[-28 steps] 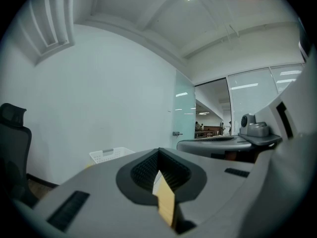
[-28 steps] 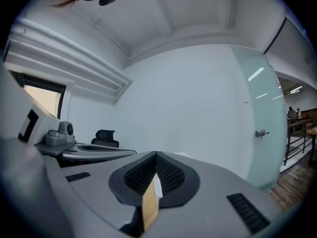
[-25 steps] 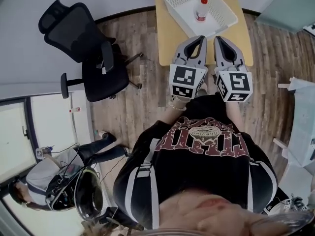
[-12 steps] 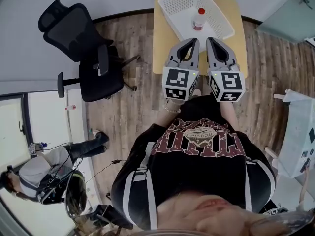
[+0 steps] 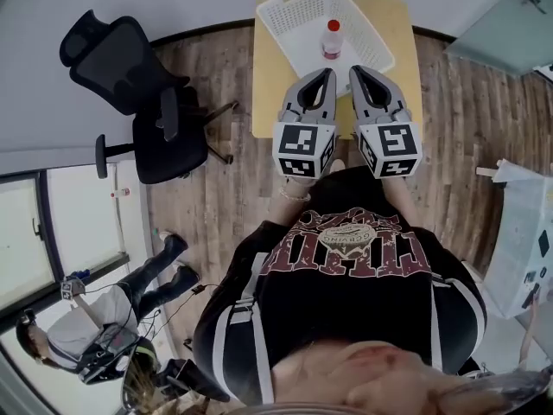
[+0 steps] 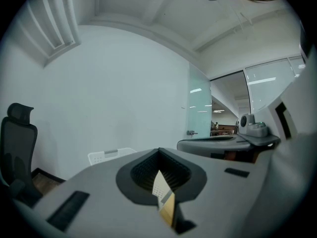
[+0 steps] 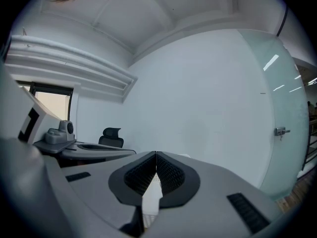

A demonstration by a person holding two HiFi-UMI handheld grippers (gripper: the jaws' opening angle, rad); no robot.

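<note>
I've carried my left hand-held gripper (image 5: 325, 74) and right hand-held gripper (image 5: 355, 71), jaws together and empty, forward to just near the basket (image 5: 286, 8); its bottle (image 5: 330, 40) stands upright on the far counter (image 5: 407, 43).

This is an office. A black swivel chair (image 5: 130, 85) stands on a wood-plank floor (image 5: 216, 206) beside a small wooden tabletop (image 5: 402, 33). The walls are plain white. A frosted glass door (image 7: 277, 128) and glass partitions (image 6: 270, 90) open onto a larger, ceiling-lit workspace with desks.
</note>
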